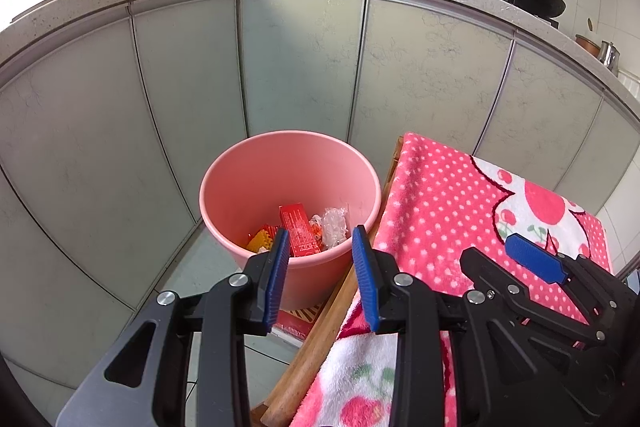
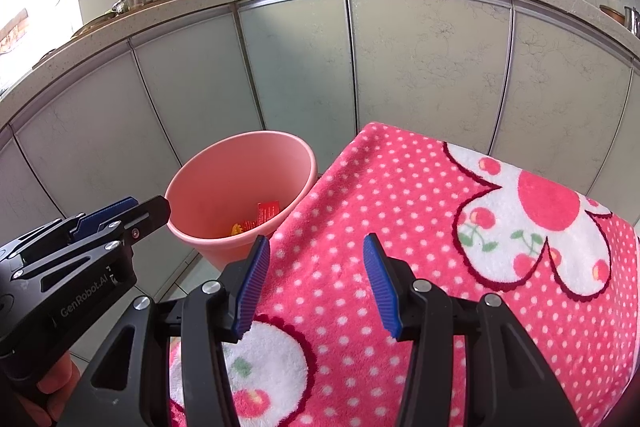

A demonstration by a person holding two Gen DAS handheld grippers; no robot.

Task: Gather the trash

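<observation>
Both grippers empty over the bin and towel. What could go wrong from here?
1. The left gripper hangs open right at the pink bin's near rim; a low sweep may tip it and spill the red box and wrappers.
2. The right gripper sits open just above the polka-dot towel; closing there may snag the fabric.
3. The two grippers are close together, so crossing moves may collide.

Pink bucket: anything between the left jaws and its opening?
Nothing visible. The left gripper hangs with its jaws open and empty just in front of the round pink plastic bucket, whose mouth is uncovered. A red carton and clear plastic wrapper already lie inside. The pink polka-dot towel lies beside it.
</observation>
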